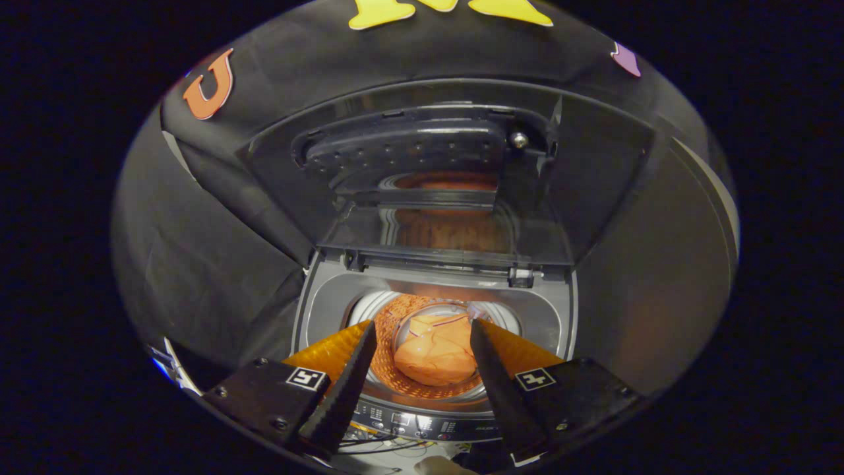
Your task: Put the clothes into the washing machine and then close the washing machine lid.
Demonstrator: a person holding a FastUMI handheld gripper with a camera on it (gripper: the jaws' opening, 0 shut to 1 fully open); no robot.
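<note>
Clothes point(437, 353) lie bunched in an orange heap at the bottom of the washing machine's drum point(389, 373), and we see them down through the open top, in the gap between our two fingers. We hold the gripper point(422, 328) above the front of the washing machine point(316, 310), its fingers spread wide and gripping nothing; their tips hang over the drum's mouth, one to either side of the heap and well clear of it. The drum wall is perforated and glows orange around the clothes, with a paler ring at its upper rim. Around the mouth we see the grey top deck of the machine, and just beneath our fingers the control panel point(422, 422) runs along the front edge, its small buttons too tiny for us to make out. Beyond the drum the lid point(455, 198) stands raised, hinged at the back of the deck and leaning toward the dark cloth wall point(217, 218) behind; its lower part is a clear pane that mirrors the orange of the drum, and its upper part carries a dark moulded panel with rows of small holes. A square black-and-white marker point(306, 378) sits on the gripper's body beside each finger. At the foot of the machine we catch some thin cables point(376, 443) against a pale surface.
</note>
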